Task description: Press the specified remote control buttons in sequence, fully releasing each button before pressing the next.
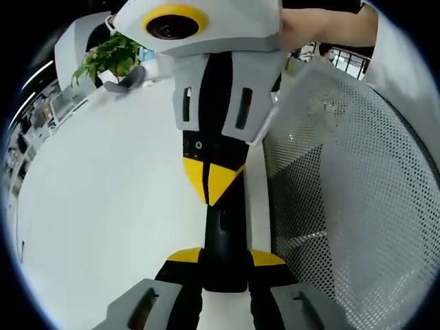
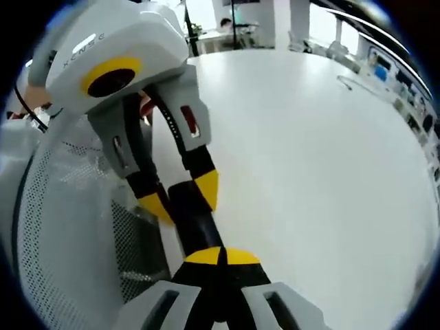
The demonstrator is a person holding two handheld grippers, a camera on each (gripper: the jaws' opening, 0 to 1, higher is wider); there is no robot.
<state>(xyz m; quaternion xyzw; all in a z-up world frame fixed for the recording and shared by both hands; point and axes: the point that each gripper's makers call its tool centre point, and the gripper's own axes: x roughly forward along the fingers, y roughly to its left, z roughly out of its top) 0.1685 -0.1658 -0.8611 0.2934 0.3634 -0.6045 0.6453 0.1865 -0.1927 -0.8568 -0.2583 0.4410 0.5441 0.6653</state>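
A slim black remote control (image 1: pixel 223 237) lies lengthwise between the two grippers, just above the white table (image 1: pixel 103 206). My left gripper (image 1: pixel 227 260) is shut on its near end, one yellow tip on each side. My right gripper (image 1: pixel 210 182) comes from the opposite side with its yellow tips shut together, their point down on the remote's upper face. In the right gripper view the remote (image 2: pixel 199 230) runs from my shut right gripper (image 2: pixel 221 256) up into the left gripper (image 2: pixel 182 198). The buttons are hidden under the tips.
A white perforated mesh container (image 1: pixel 344 172) stands close beside the remote and also appears (image 2: pixel 62 227) in the right gripper view. A potted plant (image 1: pixel 110 55) sits far back. A person's arm (image 1: pixel 330 27) is behind the right gripper. Open tabletop (image 2: pixel 323 172) lies on the other side.
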